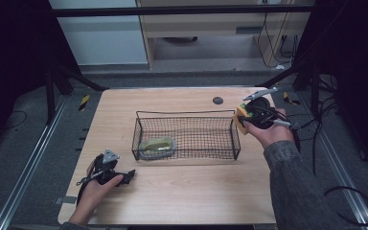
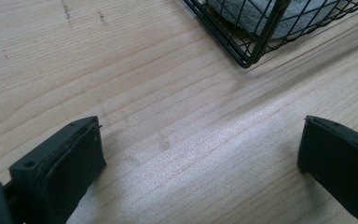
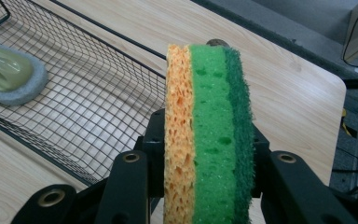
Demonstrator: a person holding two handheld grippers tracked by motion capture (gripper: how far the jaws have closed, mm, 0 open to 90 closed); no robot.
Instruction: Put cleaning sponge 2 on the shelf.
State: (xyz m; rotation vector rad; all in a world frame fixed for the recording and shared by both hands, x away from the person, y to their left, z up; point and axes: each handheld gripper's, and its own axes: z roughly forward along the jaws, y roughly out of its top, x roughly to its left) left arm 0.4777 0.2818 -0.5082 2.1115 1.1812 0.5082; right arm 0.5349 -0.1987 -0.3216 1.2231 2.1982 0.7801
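A: What is seen between the jaws of the right gripper (image 3: 205, 186)?

B: A sponge (image 3: 207, 135) is clamped there, standing on edge. Three layers are shown side by side: orange, bright green, and a dark green scouring face. One jaw is pressed on the orange side, the other on the dark green side. Most of the sponge rises above the jaws.

A: And what lies beyond those jaws?

B: Past them and to one side, a black wire basket (image 3: 98, 116) is seen on the pale wooden worktop (image 3: 279, 84). At the basket's far end a grey-rimmed, pale green item (image 3: 9, 74) is lying. In the high view the sponge (image 1: 242, 120) is held in the air just outside the basket's (image 1: 187, 136) end wall, with the hand (image 1: 270, 132) wrapped round the gripper.

A: How are the jaws of the left gripper (image 2: 200, 154) set?

B: They are held wide apart, with nothing but bare worktop (image 2: 168, 116) between them. Ahead of them a corner of the basket (image 2: 249, 58) is seen, with something grey behind its mesh. In the high view this gripper (image 1: 108, 170) is rested low on the worktop, near the basket's front corner.
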